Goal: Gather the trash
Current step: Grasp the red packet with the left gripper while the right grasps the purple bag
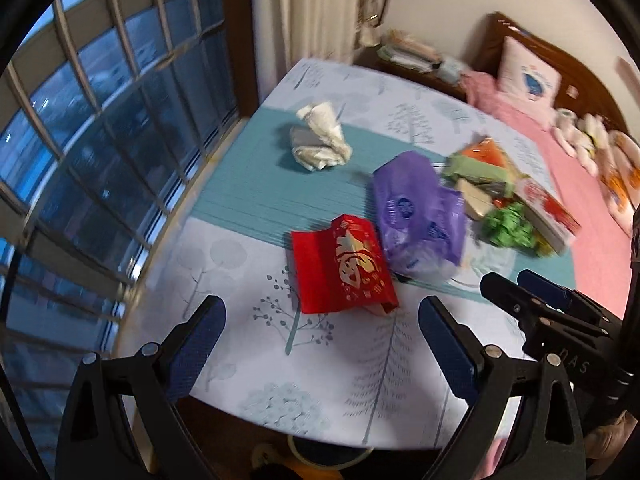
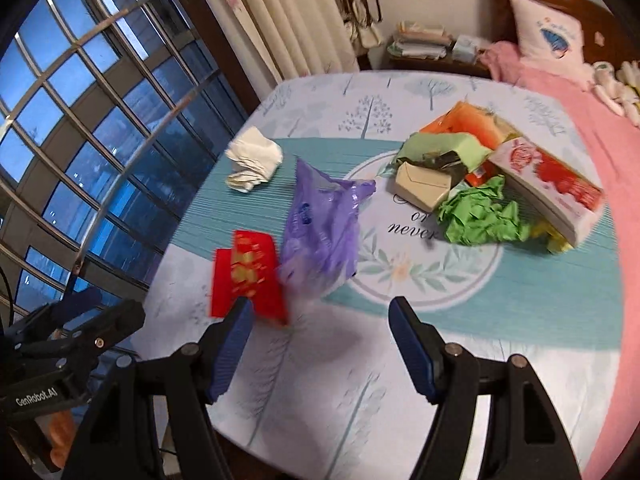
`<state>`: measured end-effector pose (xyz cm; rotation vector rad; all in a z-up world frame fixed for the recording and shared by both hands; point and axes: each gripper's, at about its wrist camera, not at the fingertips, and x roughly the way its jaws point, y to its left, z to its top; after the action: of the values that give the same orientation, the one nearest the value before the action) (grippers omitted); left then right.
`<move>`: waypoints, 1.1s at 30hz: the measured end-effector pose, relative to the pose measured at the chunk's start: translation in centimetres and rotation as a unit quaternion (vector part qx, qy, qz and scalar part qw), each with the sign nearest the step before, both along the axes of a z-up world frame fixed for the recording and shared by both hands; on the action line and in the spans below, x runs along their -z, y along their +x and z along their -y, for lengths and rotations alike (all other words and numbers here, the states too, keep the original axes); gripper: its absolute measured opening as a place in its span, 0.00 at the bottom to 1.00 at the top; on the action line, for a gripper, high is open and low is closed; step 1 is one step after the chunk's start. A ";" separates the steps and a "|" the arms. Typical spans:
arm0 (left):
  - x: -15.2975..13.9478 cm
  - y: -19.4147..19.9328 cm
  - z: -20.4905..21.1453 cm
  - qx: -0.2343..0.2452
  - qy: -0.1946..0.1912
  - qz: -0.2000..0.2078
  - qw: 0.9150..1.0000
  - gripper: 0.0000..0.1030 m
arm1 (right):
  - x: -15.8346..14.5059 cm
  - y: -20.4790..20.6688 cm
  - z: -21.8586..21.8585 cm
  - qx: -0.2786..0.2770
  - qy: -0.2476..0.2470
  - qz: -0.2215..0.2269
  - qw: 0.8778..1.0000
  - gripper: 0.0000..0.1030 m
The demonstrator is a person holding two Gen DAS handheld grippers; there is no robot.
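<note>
Bedside table (image 2: 520, 320) under its tree-print cloth holds scattered trash, so with both left gripper (image 1: 320, 320) and right gripper (image 2: 320, 320) spread and empty, I'd open the purple bag (image 2: 324, 220) before gathering the red packet (image 2: 248, 276).

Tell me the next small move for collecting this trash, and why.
Probably lower the left gripper onto the red packet: it is the nearest piece, lying flat just ahead of those open, empty jaws. The purple bag beside it looks like the place to put trash, and the right gripper hangs open near it.

Bed (image 2: 520, 320): trash, prob. purple bag (image 2: 324, 224), red envelope (image 2: 248, 276).
</note>
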<state>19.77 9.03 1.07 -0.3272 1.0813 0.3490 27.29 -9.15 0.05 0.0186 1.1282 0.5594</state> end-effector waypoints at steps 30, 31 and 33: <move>9.0 6.2 -4.4 -0.094 -0.082 -0.073 0.990 0.93 | 8.8 9.0 -5.0 -0.106 -0.004 -0.061 0.993 0.22; 9.3 6.2 -4.7 -0.096 -0.092 -0.073 0.988 0.93 | 8.8 9.1 -4.9 -0.107 -0.002 -0.061 0.992 0.22; 10.0 6.4 -5.0 -0.095 -0.111 -0.076 0.986 0.93 | 8.8 9.1 -4.9 -0.108 -0.001 -0.061 0.992 0.22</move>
<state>26.20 14.06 -8.93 -0.6137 1.2458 0.4286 36.38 -4.29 -8.72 -0.0722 1.2581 0.7582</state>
